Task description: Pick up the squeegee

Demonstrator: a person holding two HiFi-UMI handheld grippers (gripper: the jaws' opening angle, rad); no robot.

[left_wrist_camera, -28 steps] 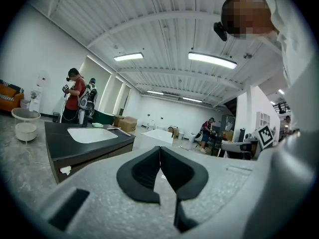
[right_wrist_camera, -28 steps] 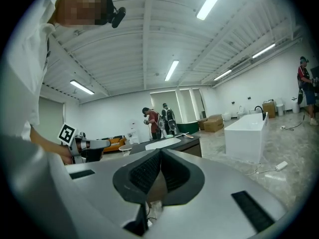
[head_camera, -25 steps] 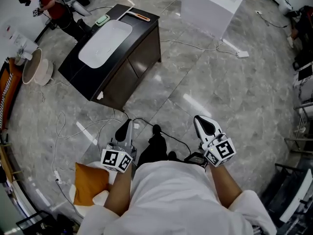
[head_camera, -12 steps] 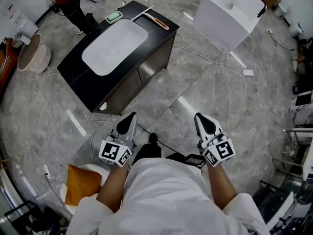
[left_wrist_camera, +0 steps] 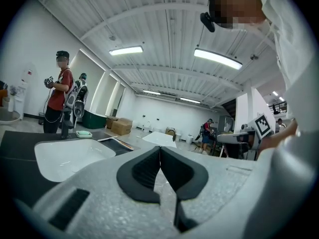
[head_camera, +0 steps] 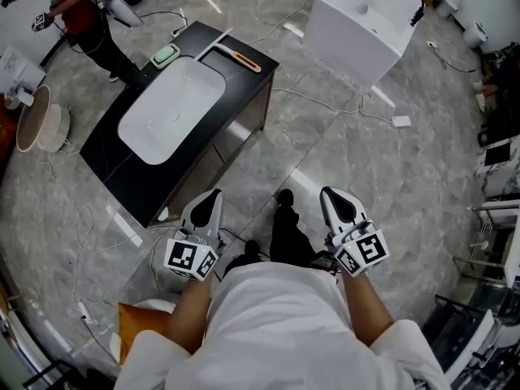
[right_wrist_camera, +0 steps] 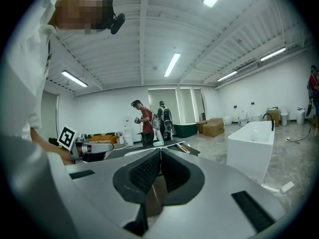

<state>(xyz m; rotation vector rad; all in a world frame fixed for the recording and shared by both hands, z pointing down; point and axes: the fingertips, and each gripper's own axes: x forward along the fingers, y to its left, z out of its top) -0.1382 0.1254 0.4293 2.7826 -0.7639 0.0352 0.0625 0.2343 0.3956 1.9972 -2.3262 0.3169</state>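
Our left gripper [head_camera: 210, 205] is clenched on nothing, jaws pressed together and pointing level toward 12 o'clock. Our right gripper [head_camera: 340, 206], well apart at its 3 o'clock, is likewise closed and empty. We judge the step in hand to be the approach, since nothing is picked up yet. The squeegee [head_camera: 241, 58] lies at our 11 o'clock on the far end of the black counter [head_camera: 110, 132], just beyond the basin [head_camera: 171, 104], with a green pad [head_camera: 165, 54] near it at its 9 o'clock. Next we must come round the counter's near corner, open one gripper and bring its jaws around the orange handle, which lies flat, so the reach should dip. Another person [head_camera: 77, 15] stands at 10 o'clock beyond the counter. A cable [head_camera: 341, 106] crosses the floor near 12 o'clock and could catch our feet. A white tub [head_camera: 366, 23] stands at 1 o'clock.
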